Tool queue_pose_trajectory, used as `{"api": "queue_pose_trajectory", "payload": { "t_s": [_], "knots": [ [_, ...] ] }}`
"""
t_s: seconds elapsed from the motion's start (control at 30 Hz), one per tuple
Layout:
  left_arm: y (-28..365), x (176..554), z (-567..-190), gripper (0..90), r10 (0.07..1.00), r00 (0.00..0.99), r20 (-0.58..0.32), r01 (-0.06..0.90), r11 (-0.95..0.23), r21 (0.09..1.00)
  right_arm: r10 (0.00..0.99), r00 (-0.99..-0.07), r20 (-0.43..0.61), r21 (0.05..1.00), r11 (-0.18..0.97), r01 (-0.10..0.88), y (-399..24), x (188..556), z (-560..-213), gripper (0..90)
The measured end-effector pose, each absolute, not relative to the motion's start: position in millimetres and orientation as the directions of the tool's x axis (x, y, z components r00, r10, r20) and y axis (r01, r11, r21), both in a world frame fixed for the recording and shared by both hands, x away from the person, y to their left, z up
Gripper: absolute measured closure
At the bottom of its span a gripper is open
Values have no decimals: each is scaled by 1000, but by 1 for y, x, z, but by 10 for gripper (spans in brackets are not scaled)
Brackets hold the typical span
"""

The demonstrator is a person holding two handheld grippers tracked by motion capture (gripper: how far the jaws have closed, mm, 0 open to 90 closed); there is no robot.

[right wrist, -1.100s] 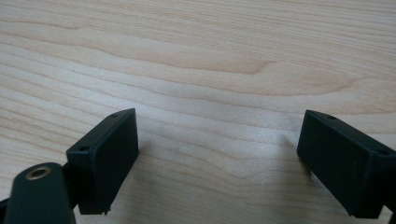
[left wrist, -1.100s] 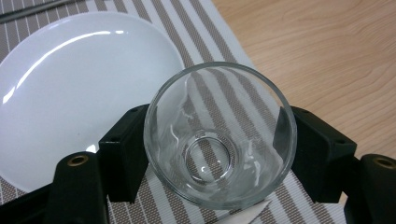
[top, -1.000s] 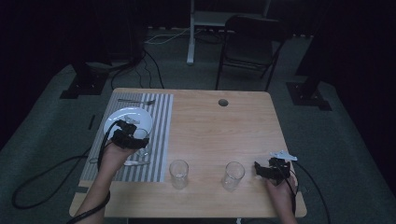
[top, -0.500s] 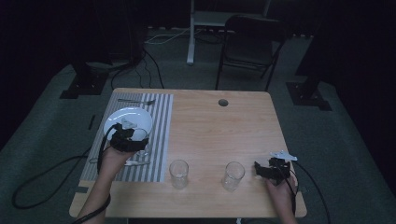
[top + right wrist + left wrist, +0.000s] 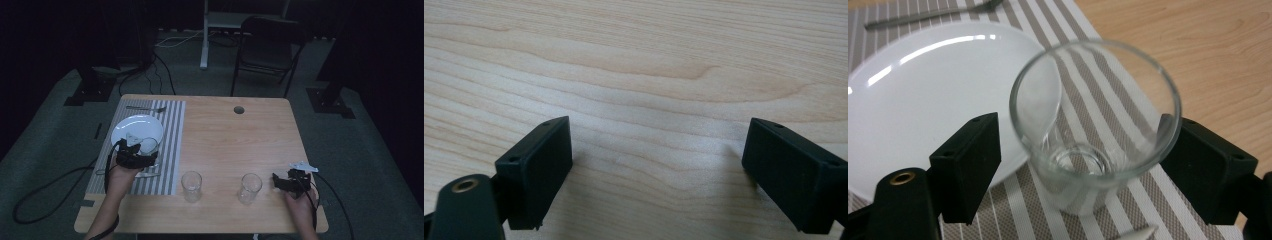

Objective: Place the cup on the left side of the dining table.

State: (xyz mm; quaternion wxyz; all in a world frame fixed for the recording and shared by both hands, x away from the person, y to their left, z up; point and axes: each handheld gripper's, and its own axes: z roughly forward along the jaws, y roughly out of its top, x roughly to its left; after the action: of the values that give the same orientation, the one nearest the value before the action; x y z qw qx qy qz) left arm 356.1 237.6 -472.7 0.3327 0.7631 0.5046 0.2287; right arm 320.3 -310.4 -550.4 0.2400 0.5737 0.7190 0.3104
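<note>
A clear drinking glass (image 5: 1095, 130) is bracketed upright by the left hand-held gripper (image 5: 1083, 165) over the striped placemat (image 5: 1108, 110) beside the white plate (image 5: 933, 95), while the right hand-held gripper (image 5: 659, 170) is held wide open, empty, low over the worktop (image 5: 634, 65).

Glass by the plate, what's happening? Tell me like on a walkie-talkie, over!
Left tool open, jaws either side of a glass, gap on one side. Glass on striped mat, beside white plate. Right tool open over bare table. Nothing blocking.

High view dim, surroundings near black. Gripper views bright; glare streaks on white plate (image 5: 923, 85); near glass (image 5: 1095, 125) soft.
</note>
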Motion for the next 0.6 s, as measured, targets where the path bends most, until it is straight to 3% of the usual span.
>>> {"api": "queue_pose_trajectory", "payload": {
  "t_s": [0.1, 0.4, 0.6],
  "knots": [
    [241, 354, -477, 103, 912, 408, -33, 633, -256, 731, 974, -227, 11, 722, 149, 676, -310, 320, -550, 122],
    [240, 335, -480, 103, 921, 382, 71, 585, -300, 754, 974, -227, 10, 721, 150, 677, -310, 320, -550, 122],
    [250, 317, -484, 103, 936, 352, 15, 603, -239, 761, 974, -226, 12, 721, 148, 677, -310, 320, -550, 122]
  ]
}}
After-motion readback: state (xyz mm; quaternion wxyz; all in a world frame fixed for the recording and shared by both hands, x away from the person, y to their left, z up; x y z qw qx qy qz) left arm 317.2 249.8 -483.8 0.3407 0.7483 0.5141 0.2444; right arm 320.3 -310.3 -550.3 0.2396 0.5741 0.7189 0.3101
